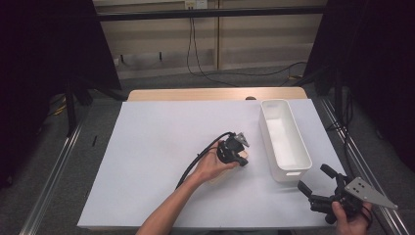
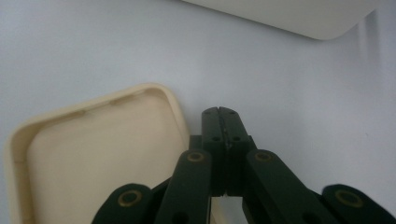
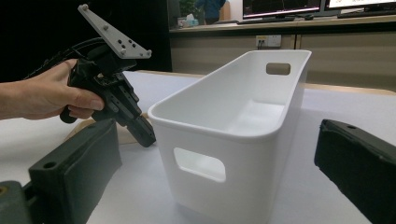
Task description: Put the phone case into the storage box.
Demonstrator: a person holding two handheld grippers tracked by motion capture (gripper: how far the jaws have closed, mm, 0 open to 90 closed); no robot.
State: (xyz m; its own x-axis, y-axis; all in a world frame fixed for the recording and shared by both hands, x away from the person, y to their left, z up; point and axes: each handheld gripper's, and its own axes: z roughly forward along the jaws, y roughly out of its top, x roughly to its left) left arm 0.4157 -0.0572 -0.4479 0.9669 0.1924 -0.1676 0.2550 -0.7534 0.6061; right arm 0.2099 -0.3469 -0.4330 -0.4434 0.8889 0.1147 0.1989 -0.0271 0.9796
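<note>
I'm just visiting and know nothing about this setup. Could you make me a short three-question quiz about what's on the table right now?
1. True or false: the white bin has something inside it.
2. Which claw has its jaws spread apart? A) the left claw B) the right claw
3. Fill in: the left claw's closed tip points down beside a cream-coloured ____ lying on the white sheet.

Key:
1. False. The bin looks empty in the high view and the right gripper view.
2. B. Its jaws stand wide apart either side of the bin, while the left claw's jaws are pressed together.
3. Lid. It is a shallow piece with a raised rim.
</note>
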